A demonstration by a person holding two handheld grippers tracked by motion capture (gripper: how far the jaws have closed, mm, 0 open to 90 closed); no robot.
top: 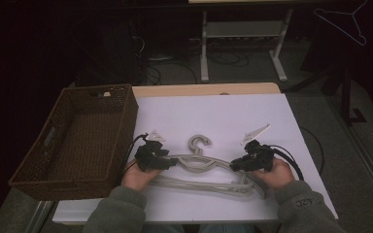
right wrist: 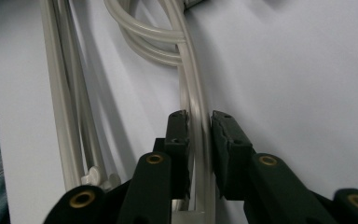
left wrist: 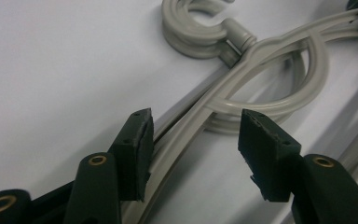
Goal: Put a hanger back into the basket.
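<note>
You are sitting at a white-topped table (top: 233, 111) whose wooden edge (top: 209, 90) is showing along the far side. A dark grey floor (top: 252, 68) is stretching away in the upper half of the frame, with loose cables (top: 175, 68) trailing across it. A white-legged desk frame (top: 243, 34) is standing at top centre. The room is lying dim, its upper left fading into near black

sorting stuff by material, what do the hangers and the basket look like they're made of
Pale grey clothes hangers: probably moulded plastic with a smooth, slightly glossy finish; light streaks run along the rounded arms in the gripper views. Brown rectangular basket: seemingly woven wicker or rattan, matte; a coarse weave shows on its walls and floor.
</note>
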